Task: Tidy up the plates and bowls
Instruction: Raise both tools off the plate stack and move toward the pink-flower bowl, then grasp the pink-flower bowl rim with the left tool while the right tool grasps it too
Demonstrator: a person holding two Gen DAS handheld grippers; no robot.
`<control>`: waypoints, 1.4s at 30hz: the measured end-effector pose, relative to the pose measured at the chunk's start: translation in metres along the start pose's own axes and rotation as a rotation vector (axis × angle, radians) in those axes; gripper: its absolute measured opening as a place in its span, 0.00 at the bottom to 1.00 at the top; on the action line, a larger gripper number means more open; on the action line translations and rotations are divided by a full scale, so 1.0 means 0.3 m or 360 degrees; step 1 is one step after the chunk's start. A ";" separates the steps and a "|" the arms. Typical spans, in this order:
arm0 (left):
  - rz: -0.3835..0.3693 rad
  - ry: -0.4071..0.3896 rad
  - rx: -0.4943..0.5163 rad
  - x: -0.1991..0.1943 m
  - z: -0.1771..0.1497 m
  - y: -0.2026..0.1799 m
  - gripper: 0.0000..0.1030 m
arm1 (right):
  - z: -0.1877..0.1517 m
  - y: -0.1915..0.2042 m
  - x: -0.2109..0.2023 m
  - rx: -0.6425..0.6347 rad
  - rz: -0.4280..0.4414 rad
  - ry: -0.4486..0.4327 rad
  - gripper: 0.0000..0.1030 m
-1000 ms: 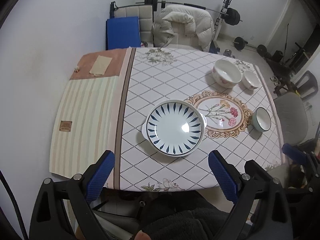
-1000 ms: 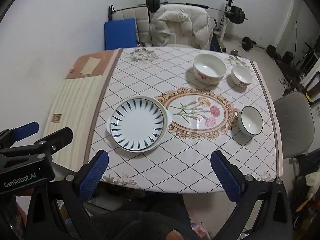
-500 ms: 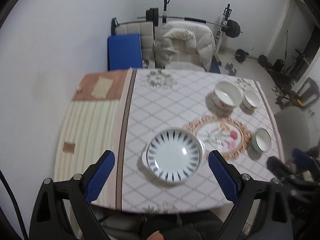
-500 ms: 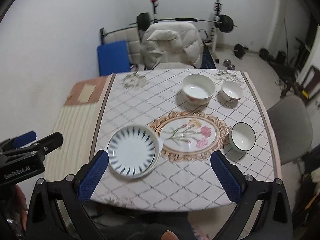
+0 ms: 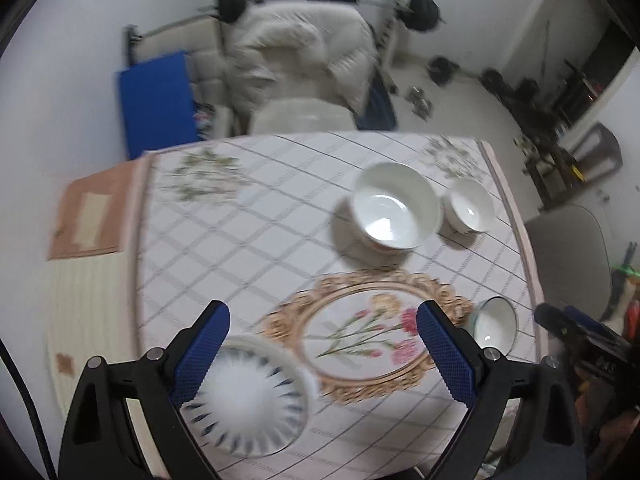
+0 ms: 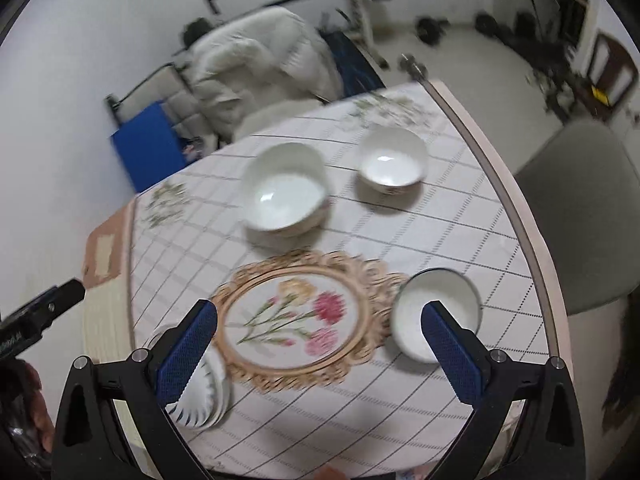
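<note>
The counter (image 5: 256,240) carries, around its oval flower medallion (image 6: 296,320), a blue-striped plate (image 5: 248,404) at the near-left, a large white bowl (image 6: 286,188) beyond, a small white bowl (image 6: 392,162) far-right of it, and a dark-rimmed bowl (image 6: 436,312) touching its right edge. Both tools hover empty and wide apart above the near edge. The right tool (image 6: 320,344) is nearer the dark-rimmed bowl, whose rim lies just ahead of its right finger, with bare cloth around; the left tool (image 5: 324,352) sits nearer the plate.

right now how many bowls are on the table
3: a large white bowl toward the far side, a smaller white bowl just right of it, and a dark-rimmed bowl near the right edge by the floral medallion. None seems hidden.
</note>
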State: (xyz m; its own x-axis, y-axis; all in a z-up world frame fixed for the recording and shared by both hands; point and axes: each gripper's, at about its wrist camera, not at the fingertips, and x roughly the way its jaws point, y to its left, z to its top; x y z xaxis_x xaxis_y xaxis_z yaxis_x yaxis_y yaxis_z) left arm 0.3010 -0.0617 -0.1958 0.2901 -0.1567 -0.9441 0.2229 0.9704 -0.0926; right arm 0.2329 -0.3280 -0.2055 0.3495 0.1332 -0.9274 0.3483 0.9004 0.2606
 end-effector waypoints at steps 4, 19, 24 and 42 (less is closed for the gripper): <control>-0.0041 0.0149 0.0028 0.200 0.123 -0.100 0.93 | 0.146 -0.145 0.143 0.0058 0.0040 0.0110 1.00; -0.0073 0.0516 -0.0209 0.767 0.366 -0.056 0.83 | 0.451 -0.013 0.759 -0.0056 0.0226 0.0506 0.85; -0.0146 0.0614 -0.0207 0.859 0.390 -0.044 0.73 | 0.472 0.009 0.886 -0.0044 0.0227 0.0603 0.78; -0.0158 0.0694 -0.0194 0.976 0.365 -0.083 0.21 | 0.477 0.150 1.011 -0.0278 0.0026 0.0669 0.12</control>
State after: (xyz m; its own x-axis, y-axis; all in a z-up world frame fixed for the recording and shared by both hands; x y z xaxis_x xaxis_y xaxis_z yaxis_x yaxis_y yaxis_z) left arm 0.4824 -0.1519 -0.4352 -0.1514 -0.1837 -0.9712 0.1111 0.9732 -0.2014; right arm 0.4791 -0.3064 -0.4367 -0.0422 0.2722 -0.9613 0.1808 0.9484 0.2606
